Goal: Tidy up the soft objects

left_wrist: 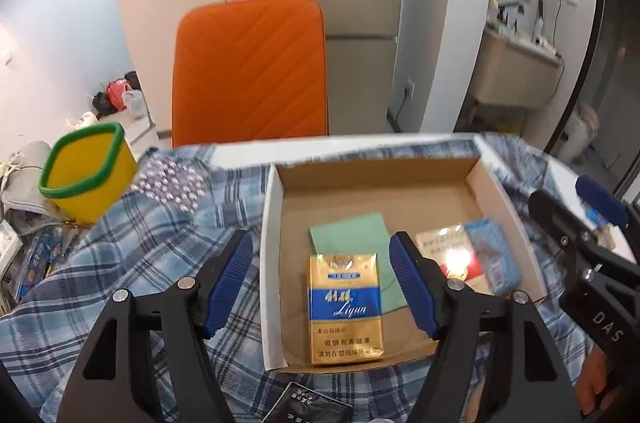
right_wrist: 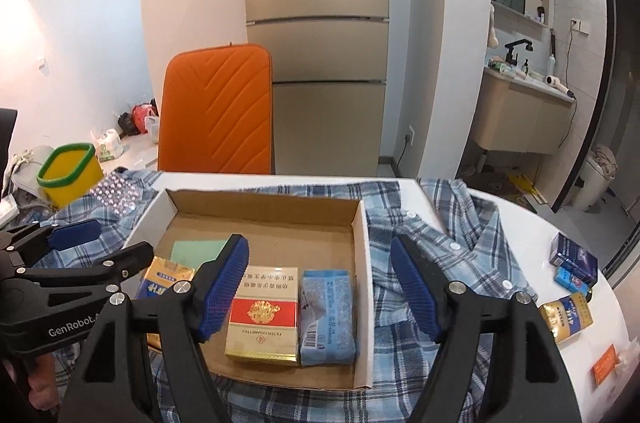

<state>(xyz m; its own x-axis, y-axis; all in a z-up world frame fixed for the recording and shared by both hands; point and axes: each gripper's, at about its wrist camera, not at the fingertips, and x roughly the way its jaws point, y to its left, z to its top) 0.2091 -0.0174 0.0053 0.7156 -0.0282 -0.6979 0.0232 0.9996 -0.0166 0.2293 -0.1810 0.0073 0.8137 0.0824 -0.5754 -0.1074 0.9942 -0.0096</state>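
Both grippers hover over the cardboard box, jaws spread, nothing between the pads on either side. Left gripper sits above the gold-and-blue cigarette pack, which lies flat at the box's near-left and partly covers a green sheet behind it. The pack is framed between the left pads but not touched. Right gripper is above the box's right wall; between its pads in view are the red-and-gold cigarette pack and the light blue tissue pack, side by side and touching, both flat on the box floor, neither gripped. The box sits on a blue plaid shirt spread over the white tabletop; the shirt's collar and button placket lie right of the box. Far left, a yellow cup with a green rim stands tilted at the shirt's edge, with a clear patterned sheet just beside it. On the tabletop to the right, well apart from the box: a dark blue pack with a smaller light blue pack touching it, another gold-and-blue pack, and an orange card near the edge. A black packet lies on the shirt below the box's near wall. An orange chair back stands behind the tabletop.
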